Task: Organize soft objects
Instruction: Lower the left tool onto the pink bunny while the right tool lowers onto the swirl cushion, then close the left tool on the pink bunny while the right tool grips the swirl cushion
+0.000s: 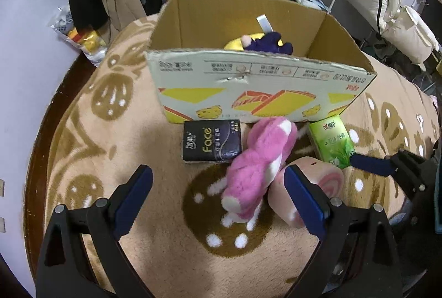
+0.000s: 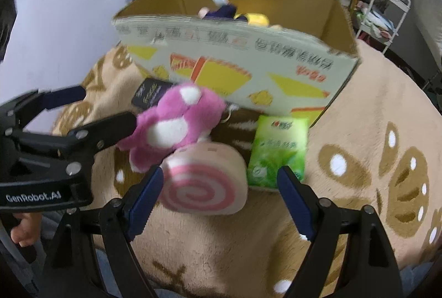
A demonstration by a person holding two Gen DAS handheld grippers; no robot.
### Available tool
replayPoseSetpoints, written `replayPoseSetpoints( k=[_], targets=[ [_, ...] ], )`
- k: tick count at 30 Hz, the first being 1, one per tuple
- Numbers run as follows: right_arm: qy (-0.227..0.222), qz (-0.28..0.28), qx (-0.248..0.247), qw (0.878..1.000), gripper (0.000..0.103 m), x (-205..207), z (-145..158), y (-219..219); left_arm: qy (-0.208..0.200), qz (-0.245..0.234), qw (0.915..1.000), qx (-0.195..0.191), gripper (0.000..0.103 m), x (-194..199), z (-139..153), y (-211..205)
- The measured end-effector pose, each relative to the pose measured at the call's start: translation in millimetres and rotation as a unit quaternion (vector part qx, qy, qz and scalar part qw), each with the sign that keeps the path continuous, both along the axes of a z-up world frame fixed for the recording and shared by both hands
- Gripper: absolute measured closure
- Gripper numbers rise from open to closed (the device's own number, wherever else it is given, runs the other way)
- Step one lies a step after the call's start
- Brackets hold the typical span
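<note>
A pink and white plush toy (image 1: 257, 168) lies on the blanket between the fingers of my open left gripper (image 1: 218, 184). Just right of it sits a pink swirl roll plush (image 2: 204, 182), and my right gripper (image 2: 221, 182) stands open around it, with a gap on its right side. In the right wrist view my left gripper (image 2: 109, 104) reaches in from the left beside the pink plush toy (image 2: 176, 124). Behind them stands an open cardboard box (image 1: 259, 77) holding a purple and yellow plush (image 1: 265, 42).
A black tissue pack (image 1: 211, 144) and a green tissue pack (image 2: 279, 151) lie against the box front. A beige patterned blanket (image 1: 116, 149) covers the round table. Shelves and bags stand behind. A hand (image 2: 25, 231) shows at the lower left.
</note>
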State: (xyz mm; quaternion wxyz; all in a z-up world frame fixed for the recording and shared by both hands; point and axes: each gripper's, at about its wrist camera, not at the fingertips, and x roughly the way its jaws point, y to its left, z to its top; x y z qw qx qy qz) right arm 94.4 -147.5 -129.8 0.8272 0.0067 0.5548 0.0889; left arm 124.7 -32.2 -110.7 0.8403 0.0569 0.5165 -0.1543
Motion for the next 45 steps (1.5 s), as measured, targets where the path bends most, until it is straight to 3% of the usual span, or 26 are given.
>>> replayPoseSetpoints(
  k=[7,10,16,19,21,24,33,45],
  targets=[
    [0.035,0.008,0.004,0.999,0.014,4,-18,7,0.027,-0.021,0.9993,0.014,0.008,11,-26,-12],
    [0.04,0.005,0.013,0.999,0.015,4,-21,6,0.046,-0.019,0.9988,0.001,0.008,16,-38,-13],
    [0.042,0.001,0.019,0.999,0.016,5,-21,0,0.058,-0.017,0.9981,-0.013,0.017,18,-47,-13],
    [0.037,0.003,0.013,0.999,0.019,5,-19,2,0.058,-0.025,0.9977,-0.026,0.028,15,-46,-16],
    [0.032,0.012,0.004,0.999,0.027,5,-16,5,0.058,-0.029,0.9971,-0.041,0.046,14,-45,-16],
    [0.028,0.028,-0.026,0.999,0.031,5,-14,14,0.063,-0.035,0.996,-0.053,0.057,10,-43,-19],
    [0.025,0.025,-0.007,0.999,0.058,3,-9,6,0.046,-0.036,0.9975,-0.039,0.062,6,-31,-21],
    [0.002,0.009,-0.003,1.0,0.066,-8,8,-9,-0.031,-0.012,0.9992,-0.022,0.062,-13,9,-3]
  ],
)
